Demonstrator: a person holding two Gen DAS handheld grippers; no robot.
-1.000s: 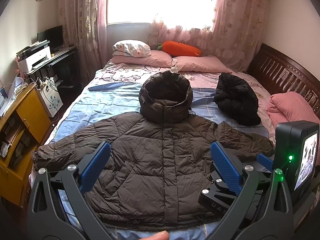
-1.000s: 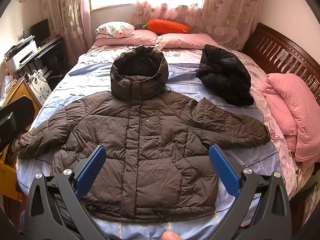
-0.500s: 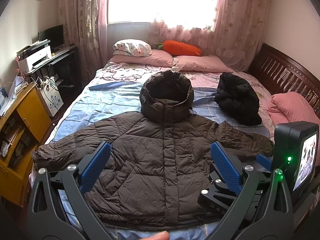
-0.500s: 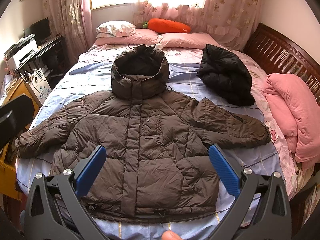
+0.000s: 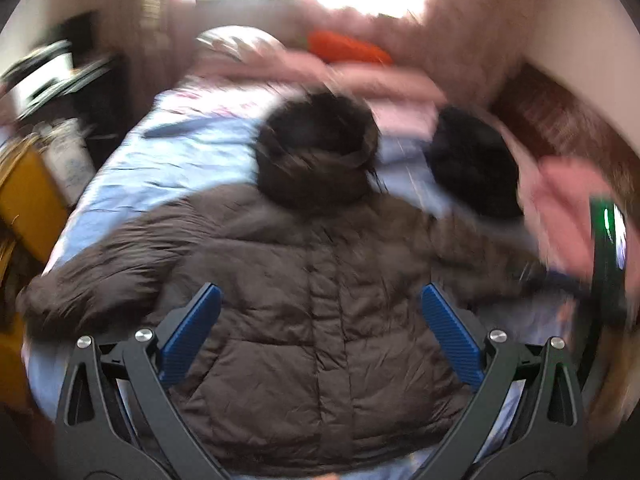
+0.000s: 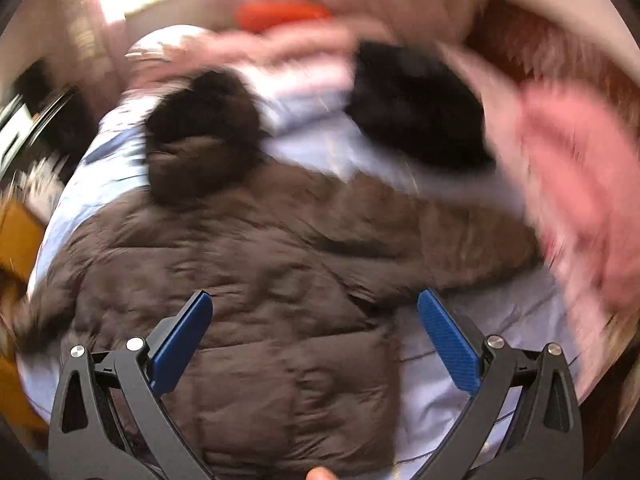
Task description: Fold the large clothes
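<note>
Left wrist: left gripper (image 5: 320, 322) spread wide, empty, above the coat (image 5: 316, 300) lying flat on the bed (image 5: 168, 152).

Right wrist: right gripper (image 6: 314, 322) likewise released over the coat (image 6: 260, 280). Heavy blur; a hasty grab risks bunching padding or snagging the sleeve (image 6: 460, 236).

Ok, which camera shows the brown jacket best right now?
The left wrist view: the brown jacket is roughly centred, both sleeves and the hood visible, with milder blur. The right wrist view shows it tilted and off to the left, more smeared.
</note>
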